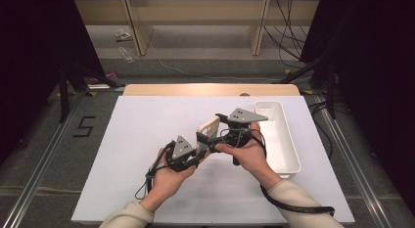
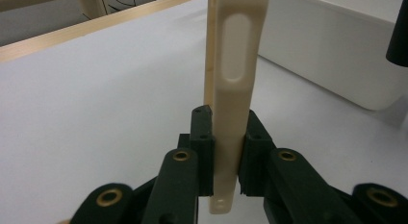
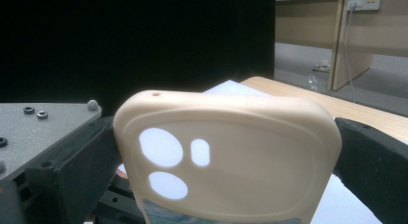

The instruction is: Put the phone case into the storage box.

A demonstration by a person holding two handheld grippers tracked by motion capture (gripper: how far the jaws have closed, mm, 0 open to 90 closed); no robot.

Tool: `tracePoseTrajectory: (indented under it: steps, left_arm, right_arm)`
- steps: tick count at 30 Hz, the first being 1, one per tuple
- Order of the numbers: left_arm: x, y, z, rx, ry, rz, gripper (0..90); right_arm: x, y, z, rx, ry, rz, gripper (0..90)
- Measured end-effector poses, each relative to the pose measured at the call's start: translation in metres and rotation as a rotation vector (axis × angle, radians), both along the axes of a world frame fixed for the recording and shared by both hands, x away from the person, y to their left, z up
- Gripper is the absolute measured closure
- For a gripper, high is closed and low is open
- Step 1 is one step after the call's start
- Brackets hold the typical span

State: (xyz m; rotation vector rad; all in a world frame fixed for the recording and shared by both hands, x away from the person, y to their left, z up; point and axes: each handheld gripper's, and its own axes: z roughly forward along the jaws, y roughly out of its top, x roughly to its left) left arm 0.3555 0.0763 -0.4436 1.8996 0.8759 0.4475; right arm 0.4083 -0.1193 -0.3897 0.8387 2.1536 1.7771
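Table [image 1: 147, 140]: white top, pale wooden strip along the far edge; bears all items below.

Bin [image 1: 284, 140]: white, long, open-topped; stands on the right part of the table, just beside the right hand; its side wall shows behind the case in the left gripper view [image 2: 337, 51].

Right gripper [image 1: 215, 135]: held in the right hand [image 1: 252, 157], grey three-cornered plate on top; jaws stand on either side of the case's width in the right gripper view; whether the pads press on the case cannot be told.

Left gripper [image 1: 200, 152]: held in the left hand [image 1: 169, 176], cable trailing toward the near edge; jaws clamped on the case's thin edge, one pad on each face, seen plainly in the left gripper view [image 2: 226, 156].

Phone case [image 1: 209, 128]: cream, soft-cornered, with three camera cut-outs and a small hole near one corner [image 3: 226, 156]; held above the table's middle, between the two grippers, just left of the bin; standing on edge in the left gripper view [image 2: 235, 65], a long slot cut in its side.
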Motion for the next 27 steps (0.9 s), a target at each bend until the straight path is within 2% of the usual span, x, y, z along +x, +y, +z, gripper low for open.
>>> tracePoseTrajectory:
  steps: [27]
  left_arm:
    - [0.0001, -0.0029, -0.0002, -0.006, 0.001, 0.005, 78.9]
  right_arm:
    - [-0.001, 0.0021, -0.0024, -0.002, 0.003, -0.008, 0.2]
